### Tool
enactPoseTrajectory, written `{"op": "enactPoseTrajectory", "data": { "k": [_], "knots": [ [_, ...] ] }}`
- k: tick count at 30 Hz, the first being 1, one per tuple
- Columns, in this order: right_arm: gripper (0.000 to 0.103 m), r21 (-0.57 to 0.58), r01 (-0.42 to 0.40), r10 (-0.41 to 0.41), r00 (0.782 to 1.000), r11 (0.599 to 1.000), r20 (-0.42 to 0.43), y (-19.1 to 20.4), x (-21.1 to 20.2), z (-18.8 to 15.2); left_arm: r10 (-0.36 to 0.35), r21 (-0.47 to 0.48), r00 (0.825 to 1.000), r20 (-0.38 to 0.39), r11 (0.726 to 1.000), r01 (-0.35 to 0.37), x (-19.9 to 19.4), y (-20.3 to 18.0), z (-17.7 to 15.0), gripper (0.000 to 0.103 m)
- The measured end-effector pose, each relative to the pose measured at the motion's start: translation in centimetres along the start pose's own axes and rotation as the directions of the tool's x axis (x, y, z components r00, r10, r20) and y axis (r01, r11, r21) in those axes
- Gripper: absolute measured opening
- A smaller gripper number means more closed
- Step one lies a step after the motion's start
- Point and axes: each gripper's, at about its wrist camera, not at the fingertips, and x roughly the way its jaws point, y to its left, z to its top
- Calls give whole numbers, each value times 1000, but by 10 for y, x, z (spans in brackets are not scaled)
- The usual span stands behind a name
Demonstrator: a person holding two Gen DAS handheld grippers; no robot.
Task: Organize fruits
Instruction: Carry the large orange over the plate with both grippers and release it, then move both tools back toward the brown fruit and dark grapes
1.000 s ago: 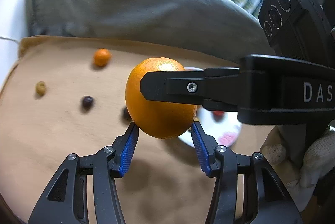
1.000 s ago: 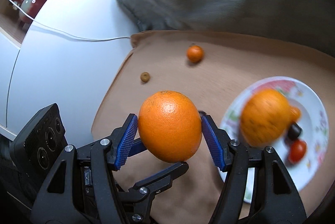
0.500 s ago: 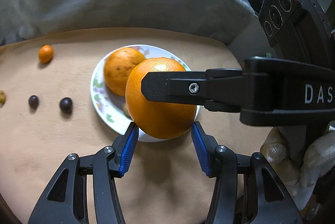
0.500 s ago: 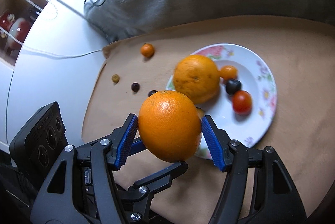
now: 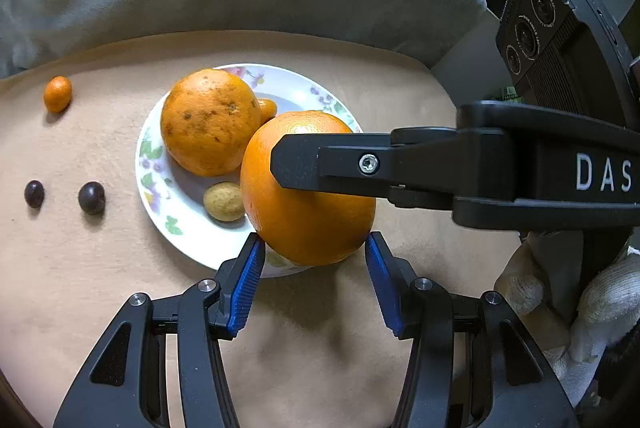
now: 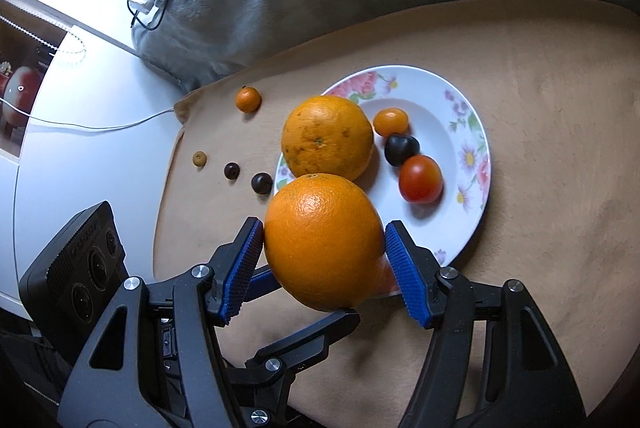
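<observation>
Tomato [image 6: 421, 178] only in right wrist view.

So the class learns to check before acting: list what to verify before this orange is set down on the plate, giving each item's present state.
1. Grip of right gripper on orange: ok.
2. Grip of left gripper on it: ok.
3. Orange above plate: ok.
4. Landing spot beneath bare: cannot tell, hidden.
5. All fruit on plate: not ok; kumquat and other small fruits lie on the cloth.
</observation>
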Motion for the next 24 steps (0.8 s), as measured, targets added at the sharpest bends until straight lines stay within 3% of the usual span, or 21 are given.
{"op": "enactPoseTrajectory", "data": {
  "k": [7, 24],
  "knots": [
    [66, 35, 19, -21, 999, 999, 35, -10, -10, -1, 1, 17, 1000, -4, 1000, -1, 0, -3, -1, 45],
    [67, -12, 87, -86, 992, 996, 96, -4, -39, 8, 63, 4, 997, 50, 998, -63, -35, 15, 3, 49]
  ]
}}
